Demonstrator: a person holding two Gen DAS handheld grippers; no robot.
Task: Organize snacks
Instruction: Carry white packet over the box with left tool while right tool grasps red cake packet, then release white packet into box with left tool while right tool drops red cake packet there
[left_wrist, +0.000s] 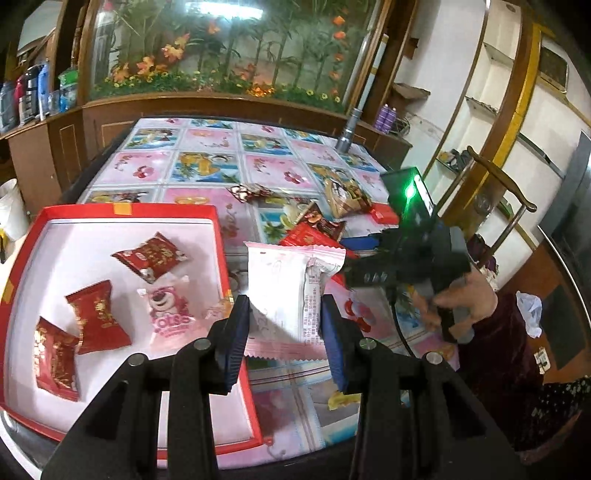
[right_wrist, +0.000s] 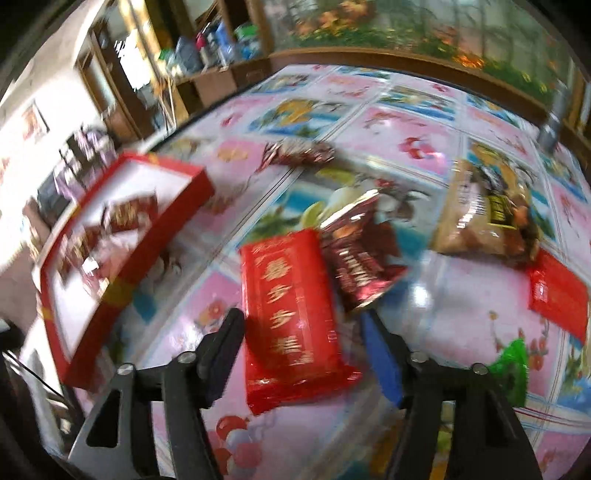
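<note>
My left gripper (left_wrist: 284, 325) is shut on a white and pink snack packet (left_wrist: 291, 291), held just right of the red tray (left_wrist: 125, 212). The tray holds three red packets (left_wrist: 151, 256) and a pink bear packet (left_wrist: 168, 314). My right gripper (right_wrist: 306, 343) is open, its fingers on either side of a red packet with gold writing (right_wrist: 291, 314) that lies on the table. The right gripper also shows in the left wrist view (left_wrist: 406, 258), over the loose snacks. The red tray shows at the left of the right wrist view (right_wrist: 122, 280).
Loose on the patterned tablecloth (left_wrist: 207, 166) lie a dark red packet (right_wrist: 362, 258), a brown bag (right_wrist: 484, 218), a small red-white packet (right_wrist: 299, 155), another red packet (right_wrist: 557, 295) and a green wrapper (right_wrist: 511, 365). A metal post (left_wrist: 349, 129) stands at the far edge. Wooden cabinets ring the table.
</note>
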